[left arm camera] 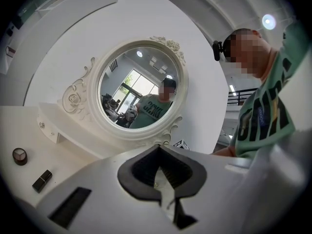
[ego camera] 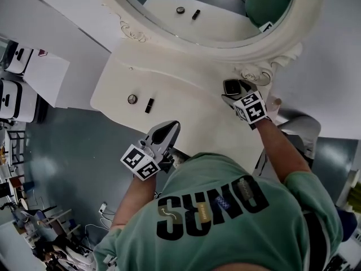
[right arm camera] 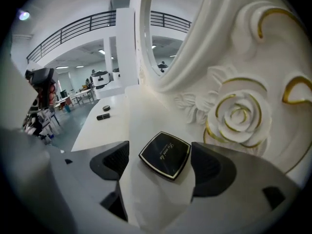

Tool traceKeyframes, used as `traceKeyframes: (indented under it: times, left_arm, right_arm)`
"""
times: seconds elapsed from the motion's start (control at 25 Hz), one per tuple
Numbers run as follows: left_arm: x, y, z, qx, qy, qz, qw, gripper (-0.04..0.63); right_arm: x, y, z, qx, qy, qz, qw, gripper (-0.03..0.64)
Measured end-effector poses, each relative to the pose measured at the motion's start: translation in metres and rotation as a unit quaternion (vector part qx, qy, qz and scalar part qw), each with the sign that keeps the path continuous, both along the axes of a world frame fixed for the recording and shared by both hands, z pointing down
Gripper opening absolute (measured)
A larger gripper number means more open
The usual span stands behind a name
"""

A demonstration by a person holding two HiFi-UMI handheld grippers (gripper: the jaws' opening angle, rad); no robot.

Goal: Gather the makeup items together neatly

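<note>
A black square compact (right arm camera: 165, 155) with a gold rim lies flat on the cream dressing table (ego camera: 186, 103), at the foot of the mirror's carved rose. My right gripper (right arm camera: 161, 165) is open, with a pad on each side of the compact and neither touching it. In the head view that gripper (ego camera: 233, 92) is at the table's right end. A small round pot (ego camera: 132, 99) and a black lipstick (ego camera: 149, 105) lie side by side at the left end. My left gripper (ego camera: 168, 130) hovers over the table's near edge, shut and empty.
The oval mirror (ego camera: 225, 44) in its ornate white frame stands along the table's back edge and reflects the pot and lipstick. A raised shelf with a small knob (left arm camera: 42, 125) sits at the mirror's left foot. Grey floor lies left of the table.
</note>
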State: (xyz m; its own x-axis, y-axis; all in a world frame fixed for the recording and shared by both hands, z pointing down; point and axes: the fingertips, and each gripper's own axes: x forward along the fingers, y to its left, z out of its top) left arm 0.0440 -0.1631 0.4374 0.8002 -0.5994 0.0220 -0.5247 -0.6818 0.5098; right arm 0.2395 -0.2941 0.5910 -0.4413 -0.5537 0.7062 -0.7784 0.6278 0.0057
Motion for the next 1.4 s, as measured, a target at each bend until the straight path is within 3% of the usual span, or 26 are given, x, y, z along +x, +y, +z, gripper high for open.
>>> traceKeyframes:
  times: [0.2, 0.64, 0.76, 1.0, 1.4]
  left_arm:
    - [-0.005, 0.002, 0.001, -0.003, 0.001, -0.003, 1.0000, 0.002]
    - [-0.022, 0.011, -0.002, 0.000, 0.003, -0.018, 0.9998, 0.002]
    - [-0.032, 0.015, -0.003, 0.002, 0.005, -0.028, 0.9996, 0.003]
    - [-0.062, 0.023, 0.001, 0.006, 0.011, -0.056, 0.9984, 0.002]
    - [-0.131, 0.063, 0.023, -0.005, 0.022, -0.132, 0.9911, 0.002]
  right_arm:
    - [0.005, -0.008, 0.005, -0.019, -0.030, 0.076, 0.996, 0.374]
    - [0.008, -0.012, 0.019, -0.036, -0.010, 0.117, 0.992, 0.343]
    - [-0.005, -0.007, 0.009, -0.031, -0.020, 0.086, 0.996, 0.341]
    - [-0.079, 0.015, -0.009, -0.005, -0.033, -0.037, 0.999, 0.341]
    - [-0.196, 0.064, 0.016, -0.006, -0.028, -0.204, 0.979, 0.341]
